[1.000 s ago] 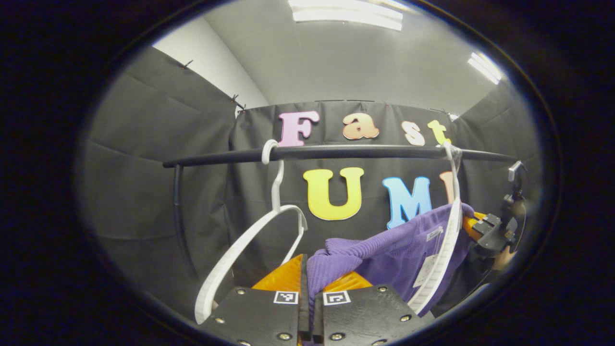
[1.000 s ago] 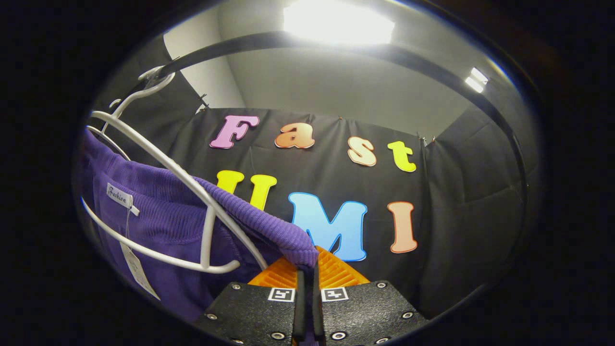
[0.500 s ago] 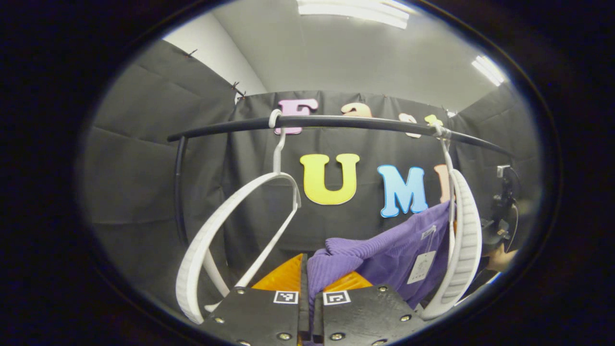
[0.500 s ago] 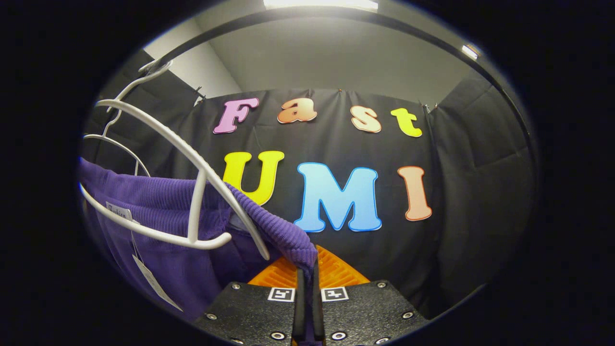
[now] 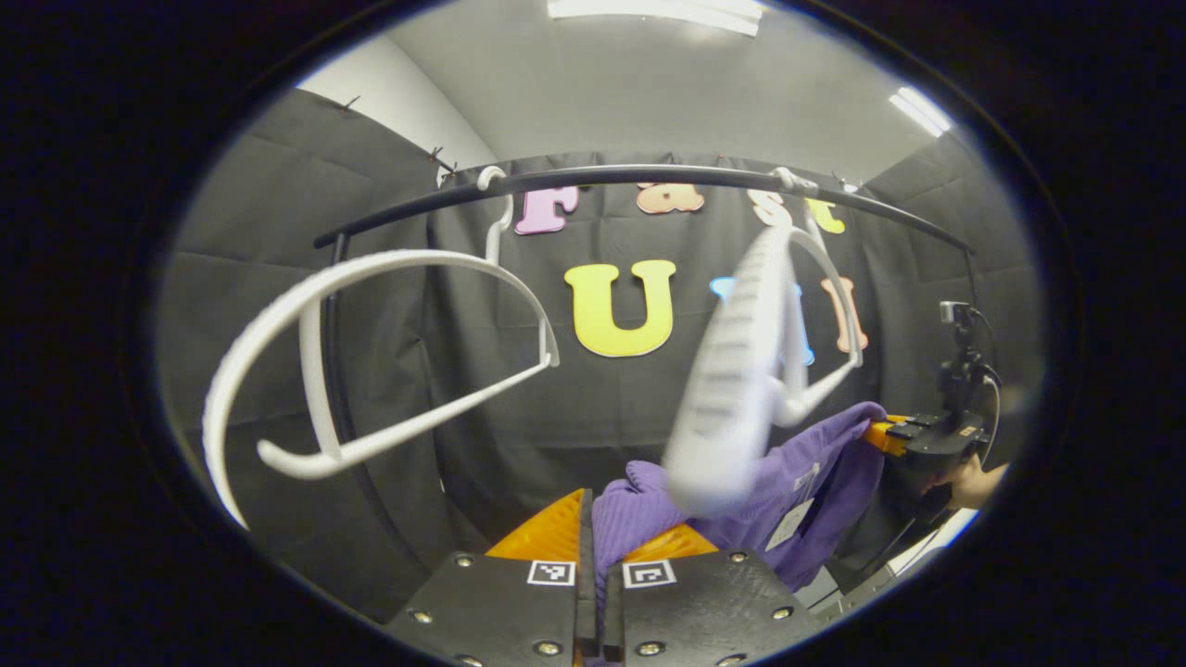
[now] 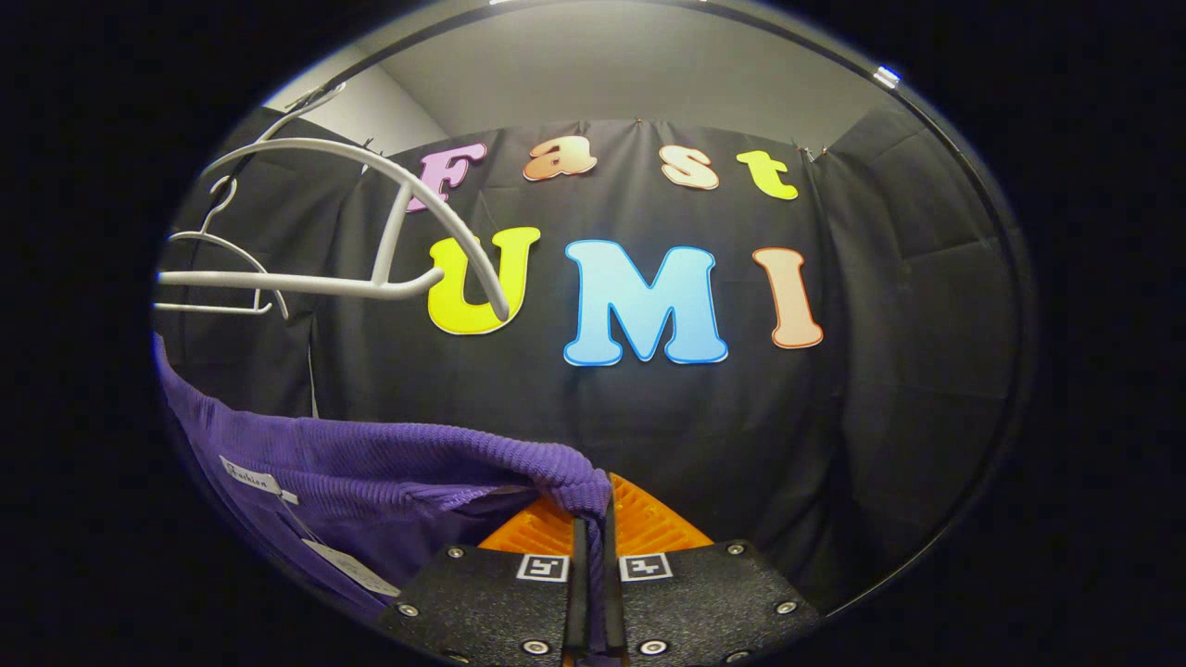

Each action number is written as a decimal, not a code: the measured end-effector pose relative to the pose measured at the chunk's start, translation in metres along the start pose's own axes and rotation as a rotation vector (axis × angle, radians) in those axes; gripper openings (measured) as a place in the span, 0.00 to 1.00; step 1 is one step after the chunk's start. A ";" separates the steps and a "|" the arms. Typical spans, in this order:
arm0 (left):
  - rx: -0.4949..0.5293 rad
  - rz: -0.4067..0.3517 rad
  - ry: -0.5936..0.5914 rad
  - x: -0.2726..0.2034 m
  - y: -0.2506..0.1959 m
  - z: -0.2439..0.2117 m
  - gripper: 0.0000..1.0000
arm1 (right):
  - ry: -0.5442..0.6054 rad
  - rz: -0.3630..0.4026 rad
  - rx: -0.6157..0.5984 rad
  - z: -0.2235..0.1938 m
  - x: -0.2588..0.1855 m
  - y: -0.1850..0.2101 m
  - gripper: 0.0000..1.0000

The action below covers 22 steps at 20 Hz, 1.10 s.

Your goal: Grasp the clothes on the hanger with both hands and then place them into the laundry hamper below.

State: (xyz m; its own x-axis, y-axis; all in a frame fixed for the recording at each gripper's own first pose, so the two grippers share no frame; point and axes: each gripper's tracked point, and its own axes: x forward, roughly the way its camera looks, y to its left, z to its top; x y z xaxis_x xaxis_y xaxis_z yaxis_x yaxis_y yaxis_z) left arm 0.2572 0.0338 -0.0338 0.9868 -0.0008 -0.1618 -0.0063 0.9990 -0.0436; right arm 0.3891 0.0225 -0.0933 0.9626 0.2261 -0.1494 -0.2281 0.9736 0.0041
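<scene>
Since a second ago the purple knit garment (image 5: 797, 482) has come off its white hanger (image 5: 741, 380) — that hanger now swings bare and blurred above the cloth, no longer threaded through the neck. Two white hangers are counted on the black rail (image 5: 649, 176): the swinging one toward the rail's right end and a second empty hanger (image 5: 371, 352) near its left end; in the right gripper view both show at the upper left, the nearer one (image 6: 371, 250) and the farther one (image 6: 222, 269).

One garment hangs stretched between two grippers, below the hangers. The left gripper (image 5: 598, 556) has its fingers pressed together on one purple fold. The right gripper (image 6: 593, 547) pinches the other edge of the garment (image 6: 389, 463) the same way; from the left gripper view it appears at the right, held by a hand (image 5: 968, 482). Two paper tags dangle from the collar.
</scene>
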 end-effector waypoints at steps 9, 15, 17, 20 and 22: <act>-0.109 -0.094 -0.065 -0.068 -0.022 0.005 0.04 | -0.063 0.016 0.012 0.041 -0.105 0.008 0.05; -0.123 -0.225 -0.129 -0.114 -0.054 0.028 0.04 | -0.103 0.004 0.023 0.063 -0.180 0.030 0.06; -0.133 -0.273 -0.149 -0.136 -0.065 0.030 0.04 | -0.102 -0.001 0.027 0.064 -0.212 0.039 0.06; -0.159 -0.336 -0.157 -0.164 -0.080 0.028 0.04 | -0.105 -0.004 0.025 0.064 -0.247 0.053 0.06; -0.173 -0.367 -0.152 -0.174 -0.088 0.022 0.04 | -0.102 -0.005 0.022 0.058 -0.262 0.061 0.06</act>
State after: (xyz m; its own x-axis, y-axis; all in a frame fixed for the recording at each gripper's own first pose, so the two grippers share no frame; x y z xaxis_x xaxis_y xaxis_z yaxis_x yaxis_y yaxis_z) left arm 0.0894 -0.0532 0.0199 0.9412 -0.3351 0.0416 0.3351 0.9117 -0.2375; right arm 0.1320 0.0241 0.0032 0.9739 0.2218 -0.0478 -0.2209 0.9750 0.0251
